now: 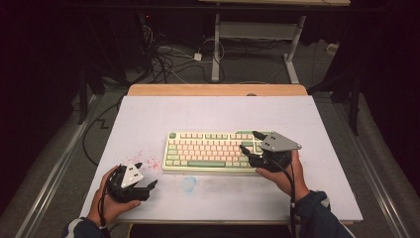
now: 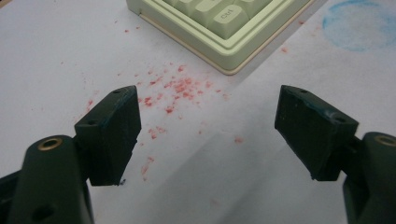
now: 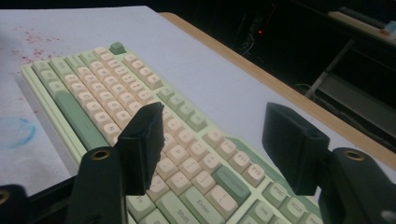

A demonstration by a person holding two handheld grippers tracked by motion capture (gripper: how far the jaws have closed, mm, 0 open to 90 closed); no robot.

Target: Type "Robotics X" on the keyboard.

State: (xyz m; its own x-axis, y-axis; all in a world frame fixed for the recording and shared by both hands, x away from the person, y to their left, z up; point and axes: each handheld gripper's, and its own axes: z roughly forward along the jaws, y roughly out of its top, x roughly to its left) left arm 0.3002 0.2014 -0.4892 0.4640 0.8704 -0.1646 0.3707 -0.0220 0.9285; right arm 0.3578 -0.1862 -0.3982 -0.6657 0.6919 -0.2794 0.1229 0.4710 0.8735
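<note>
Left gripper (image 1: 151,185) sits at the near left of the table (image 1: 218,111), jaws spread wide and holding nothing; in the left gripper view (image 2: 208,123) bare white surface shows between them, speckled with red flecks (image 2: 180,88). Its jaws point right, toward the keyboard's near left corner (image 2: 229,70), which lies just beyond the tips. Blue smudge (image 1: 188,184) lies on the table right of that gripper and near the keyboard's near edge.

Right gripper (image 1: 251,141) hangs over the right end of the keyboard (image 1: 213,151), jaws spread wide, gripping nothing. In the right gripper view (image 3: 212,140) one jaw is over the letter keys and the other over the keyboard's far right edge; whether either touches a key, cannot tell. Its grey plate (image 1: 280,142) sits on top, and the person's right hand (image 1: 282,176) holds it from the near side.

Keyboard: centre of the table, slightly right, flat, keys up. Long axis runs left to right, parallel to the table's near edge. Cream keys, green spacebar (image 1: 206,163) along the near row.

No containers on the table.
</note>
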